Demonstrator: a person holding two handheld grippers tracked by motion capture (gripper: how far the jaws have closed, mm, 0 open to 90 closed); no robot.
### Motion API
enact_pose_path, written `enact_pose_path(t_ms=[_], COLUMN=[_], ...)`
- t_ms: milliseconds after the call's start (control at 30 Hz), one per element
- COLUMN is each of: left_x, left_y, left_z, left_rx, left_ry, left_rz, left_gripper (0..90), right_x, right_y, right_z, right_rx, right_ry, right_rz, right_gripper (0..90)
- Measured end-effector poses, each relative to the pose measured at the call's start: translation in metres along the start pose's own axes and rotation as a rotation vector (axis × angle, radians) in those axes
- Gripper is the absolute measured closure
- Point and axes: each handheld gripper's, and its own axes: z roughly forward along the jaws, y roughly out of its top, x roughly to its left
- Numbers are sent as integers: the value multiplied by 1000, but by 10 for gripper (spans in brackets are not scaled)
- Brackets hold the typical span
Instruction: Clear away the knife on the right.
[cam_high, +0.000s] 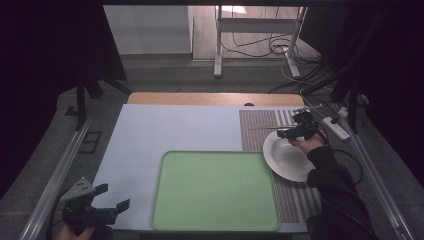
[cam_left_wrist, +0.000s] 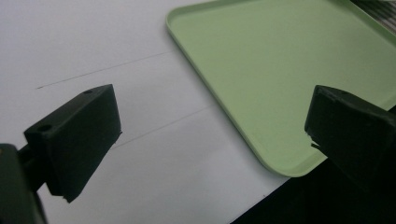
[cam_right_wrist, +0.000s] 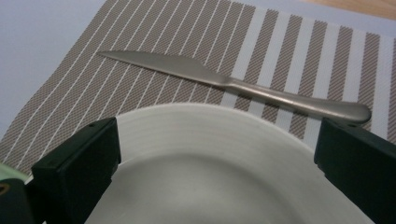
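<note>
The right gripper (cam_high: 295, 131) hovered at the middle right of the high view, over the far rim of the white plate (cam_high: 289, 161), its jaws spread wide and holding nothing. The right gripper (cam_right_wrist: 215, 154) view showed those jaws standing at the lower left and lower right of the frame with the plate (cam_right_wrist: 210, 168) between and below them; whether they touched its rim could not be told. Just beyond the plate lay a metal knife (cam_right_wrist: 233, 84) on the striped placemat (cam_right_wrist: 154, 42), blade toward the upper left. In the high view the knife (cam_high: 265, 128) was only a thin line.

The left gripper (cam_high: 102, 206) sat at the lower left of the high view, at the near edge of the tabletop (cam_high: 175, 130), jaws wide apart and empty. The left gripper (cam_left_wrist: 210, 135) view showed the near left corner of the green tray (cam_left_wrist: 280, 70) at upper right, resting on the white tabletop (cam_left_wrist: 93, 46).
</note>
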Motion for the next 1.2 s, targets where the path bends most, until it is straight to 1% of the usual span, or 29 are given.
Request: enact_pose_path(t_ms=[200,233,367,500,533,567,600,667,700,800,933,1000,1033,1067,1100,1167,1200], left_x=[0,0,0,0,0,0,0,0,0,0,0,0,1,1,1,1,1], left_y=[0,0,0,0,0,0,0,0,0,0,0,0,0,0,0,0,0], left_z=[0,0,0,0,0,0,0,0,0,0,0,0,0,0,0,0,0], left_rx=[0,0,1,1,1,1,1,1,1,1,1,0,1,0,0,1,0], left_ry=[0,0,1,1,0,0,1,0,0,0,0,-1,-1,-1,-1,-1,-1], left_rz=[0,0,0,-1,-1,-1,-1,-1,-2,-2,-2,-3,-3,-4,-3,-3,-3], left_gripper=[35,35,35,35,35,35,35,35,35,35,35,36,35,36,36,36,36], right_x=[-8,-10,-15,-23,-26,-27,-29,-33,-33,-36,-41,-44,-44,-45,-48,-49,-51], right_y=[9,12,15,20,21,22,23,25,26,29,32,33,33,34,34,33,33], right_z=[10,13,17,21,22,23,25,27,28,30,34,38,40,43,47,50,52], right_rx=[2,4,2,2,7,12,20,36,38,53,63,63,74,81,76,75,74], right_ry=[-26,-35,-44,-50,-38,-30,-22,-6,-6,-1,13,12,10,4,-14,-19,-33], right_rz=[4,4,3,15,21,26,33,25,21,-2,-10,-6,-4,-6,-10,-13,-19], right_gripper=[22,52,84,207,253,280,352,462,498,650,890,900,900,900,900,900,900])
